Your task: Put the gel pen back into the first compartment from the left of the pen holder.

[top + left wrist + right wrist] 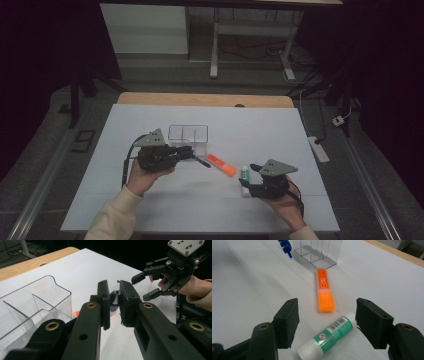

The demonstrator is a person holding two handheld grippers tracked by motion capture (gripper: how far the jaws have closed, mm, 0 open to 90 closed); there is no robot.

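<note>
My left gripper [192,155] is shut on a blue pen [201,161] that sticks out toward the table's middle, just in front of a clear divided organizer [188,126]. In the left gripper view the pen [116,292] shows end-on between the near-closed jaws. An orange highlighter [221,165] lies flat on the white sheet. A green-and-white glue stick [244,176] lies to its right. My right gripper [327,305] is open, low over the sheet, with the glue stick [332,331] lying between its jaws, untouched. The highlighter [324,288] lies just beyond.
The white sheet [150,200] covers most of a wooden table [200,99]. The organizer [62,297] stands close to my left jaws, its compartments showing nothing inside. A power strip [318,148] lies on the floor off the right edge.
</note>
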